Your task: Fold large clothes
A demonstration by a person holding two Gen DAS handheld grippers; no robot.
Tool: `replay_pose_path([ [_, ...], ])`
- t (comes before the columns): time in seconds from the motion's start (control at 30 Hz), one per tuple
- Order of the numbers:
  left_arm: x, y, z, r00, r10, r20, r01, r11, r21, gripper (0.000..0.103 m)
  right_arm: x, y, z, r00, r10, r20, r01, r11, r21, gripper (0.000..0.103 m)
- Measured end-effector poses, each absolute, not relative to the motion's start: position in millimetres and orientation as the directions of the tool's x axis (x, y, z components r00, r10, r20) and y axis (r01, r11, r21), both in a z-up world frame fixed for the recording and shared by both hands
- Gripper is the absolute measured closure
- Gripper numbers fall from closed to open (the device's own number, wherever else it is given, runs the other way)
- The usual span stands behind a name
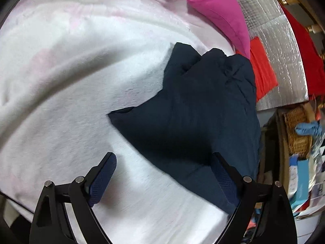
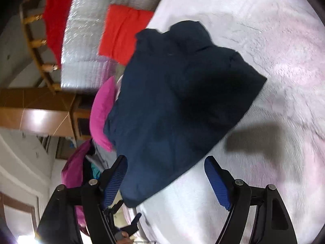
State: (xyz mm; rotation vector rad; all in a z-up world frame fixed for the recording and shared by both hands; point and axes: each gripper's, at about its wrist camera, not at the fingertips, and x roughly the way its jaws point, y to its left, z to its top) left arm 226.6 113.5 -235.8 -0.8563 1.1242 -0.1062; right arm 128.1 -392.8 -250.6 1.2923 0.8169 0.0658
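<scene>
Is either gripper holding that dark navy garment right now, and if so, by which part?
Neither. The left gripper and right gripper are both open, nothing pinched. The navy garment lies bunched on the white blanket.

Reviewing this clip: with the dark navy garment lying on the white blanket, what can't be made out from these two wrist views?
- Dark navy garment: its type and how many folds it has; bunched, with motion blur in both views.
- Its near edge: in the left wrist view the left tongs cover part of it; in the right wrist view it lies between the open right tongs.
- White blanket: its full extent is cut off by the fisheye edges.
</scene>
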Motion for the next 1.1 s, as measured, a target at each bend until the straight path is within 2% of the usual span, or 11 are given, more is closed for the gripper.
replay_pose_path([
  [0.27,252,107,-242,0.545,-0.502,-0.672,-0.349,0.592,-0.726,0.011,164,-407,-264,0.777,0.388,-0.495,0.409,0.286,0.867,0.021],
  [0.3,253,105,-242,0.554,-0.498,-0.667,-0.348,0.589,-0.729,0.015,166,-408,-264,0.785,0.379,-0.490,0.401,0.291,0.869,0.024],
  [0.33,253,104,-241,0.559,-0.487,-0.671,-0.348,0.597,-0.723,0.028,168,-408,-264,0.791,0.368,-0.490,0.397,0.300,0.867,0.035],
  [0.43,252,97,-234,0.575,-0.459,-0.677,-0.318,0.637,-0.702,0.054,172,-405,-259,0.781,0.338,-0.525,0.406,0.363,0.839,0.054],
  [0.53,248,96,-221,0.604,-0.447,-0.660,-0.272,0.663,-0.698,0.072,168,-400,-234,0.796,0.295,-0.529,0.360,0.472,0.805,0.067],
  [0.6,242,98,-211,0.623,-0.444,-0.644,-0.244,0.672,-0.700,0.078,163,-393,-220,0.811,0.273,-0.517,0.323,0.528,0.785,0.069],
  [0.73,221,100,-200,0.631,-0.420,-0.652,-0.206,0.720,-0.663,0.079,148,-383,-197,0.822,0.279,-0.496,0.270,0.576,0.771,0.069],
  [0.87,218,99,-211,0.554,-0.414,-0.722,-0.223,0.762,-0.608,0.071,142,-387,-217,0.720,0.351,-0.599,0.353,0.559,0.751,0.069],
  [0.93,220,107,-214,0.525,-0.428,-0.735,-0.254,0.746,-0.615,0.058,141,-394,-228,0.676,0.394,-0.623,0.398,0.516,0.759,0.061],
  [1.03,220,120,-210,0.520,-0.453,-0.724,-0.289,0.704,-0.649,0.051,134,-398,-220,0.657,0.415,-0.630,0.404,0.512,0.758,0.047],
  [1.1,219,125,-204,0.536,-0.447,-0.716,-0.295,0.696,-0.655,0.051,125,-397,-208,0.648,0.402,-0.647,0.405,0.537,0.740,0.040],
])
